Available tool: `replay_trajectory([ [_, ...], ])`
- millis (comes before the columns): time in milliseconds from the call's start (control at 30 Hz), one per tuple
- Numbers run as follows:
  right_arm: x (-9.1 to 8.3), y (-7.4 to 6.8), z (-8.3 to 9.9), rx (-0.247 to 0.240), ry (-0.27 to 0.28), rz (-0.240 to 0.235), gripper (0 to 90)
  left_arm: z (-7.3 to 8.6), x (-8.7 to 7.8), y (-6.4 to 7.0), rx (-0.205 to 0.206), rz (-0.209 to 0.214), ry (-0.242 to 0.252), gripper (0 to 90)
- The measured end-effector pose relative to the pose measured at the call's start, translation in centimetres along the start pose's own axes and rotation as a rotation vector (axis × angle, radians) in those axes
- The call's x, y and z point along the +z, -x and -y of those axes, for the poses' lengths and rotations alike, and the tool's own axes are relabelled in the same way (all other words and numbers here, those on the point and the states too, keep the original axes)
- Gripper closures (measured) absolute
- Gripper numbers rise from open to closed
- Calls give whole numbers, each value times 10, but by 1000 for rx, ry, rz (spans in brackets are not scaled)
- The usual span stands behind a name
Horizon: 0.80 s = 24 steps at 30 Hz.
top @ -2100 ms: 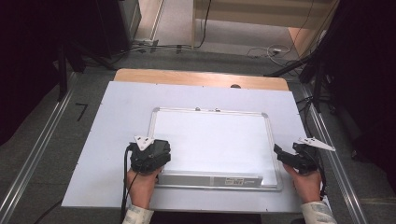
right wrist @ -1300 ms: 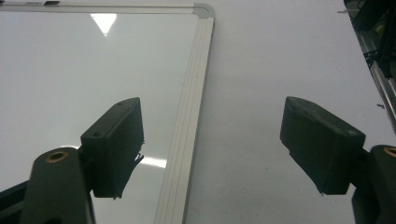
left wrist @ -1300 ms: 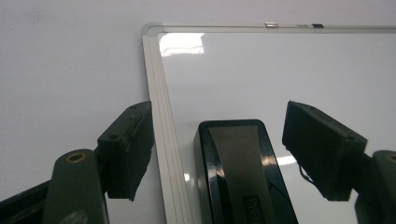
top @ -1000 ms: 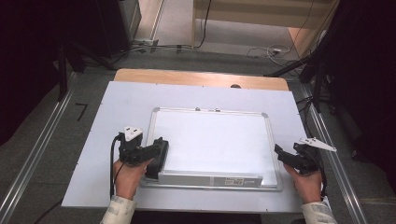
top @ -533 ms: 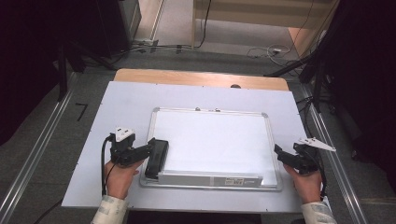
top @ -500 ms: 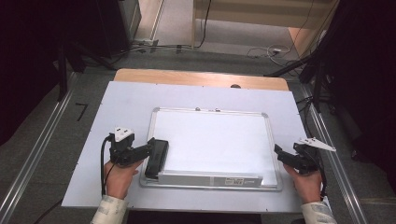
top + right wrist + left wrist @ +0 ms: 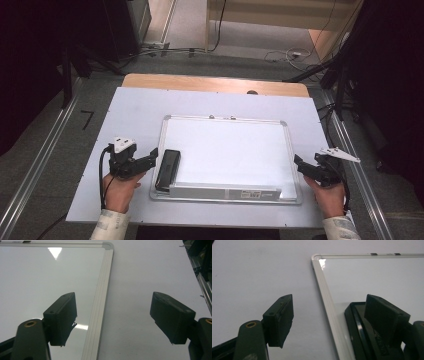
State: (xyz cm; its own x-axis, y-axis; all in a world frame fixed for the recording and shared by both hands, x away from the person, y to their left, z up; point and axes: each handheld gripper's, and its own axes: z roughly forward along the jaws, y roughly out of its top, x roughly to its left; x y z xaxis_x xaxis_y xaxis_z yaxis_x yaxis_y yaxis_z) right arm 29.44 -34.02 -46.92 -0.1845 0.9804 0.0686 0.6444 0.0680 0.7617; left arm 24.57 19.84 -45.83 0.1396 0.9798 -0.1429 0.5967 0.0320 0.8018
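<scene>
A white whiteboard (image 7: 230,150) with a silver frame lies flat in the middle of the white table (image 7: 135,110). A black eraser (image 7: 167,169) rests on the board's near left edge. My left gripper (image 7: 149,161) sits just left of the eraser, open and holding nothing. In the left gripper view the left gripper (image 7: 332,320) spans the board's frame (image 7: 324,290), and the eraser (image 7: 359,332) lies under its right jaw. My right gripper (image 7: 299,165) is open at the board's right edge. In the right gripper view the right gripper (image 7: 112,317) straddles that frame (image 7: 100,297).
A wooden strip (image 7: 215,84) borders the table's far side. Metal rails (image 7: 40,160) run along both sides of the table. Cables (image 7: 280,52) lie on the floor beyond, and dark stands (image 7: 345,65) rise at the far right.
The left gripper has let go of the eraser on the board's left edge and drawn back to the left. The right gripper has stayed still.
</scene>
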Motion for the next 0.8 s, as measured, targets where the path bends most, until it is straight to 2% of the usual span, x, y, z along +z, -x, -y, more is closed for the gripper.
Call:
replay_trajectory([
  [233,0,0,0,-2,1,1,201,9,-6,-22,-2,-47,-11,241],
  [333,0,0,0,-1,0,-1,201,11,-8,-28,-10,-49,-14,230],
  [567,-1,1,0,6,0,2,201,18,-12,-41,2,-76,-19,230],
  [800,-1,1,1,6,2,2,202,28,-15,-54,-29,-99,-24,229],
])
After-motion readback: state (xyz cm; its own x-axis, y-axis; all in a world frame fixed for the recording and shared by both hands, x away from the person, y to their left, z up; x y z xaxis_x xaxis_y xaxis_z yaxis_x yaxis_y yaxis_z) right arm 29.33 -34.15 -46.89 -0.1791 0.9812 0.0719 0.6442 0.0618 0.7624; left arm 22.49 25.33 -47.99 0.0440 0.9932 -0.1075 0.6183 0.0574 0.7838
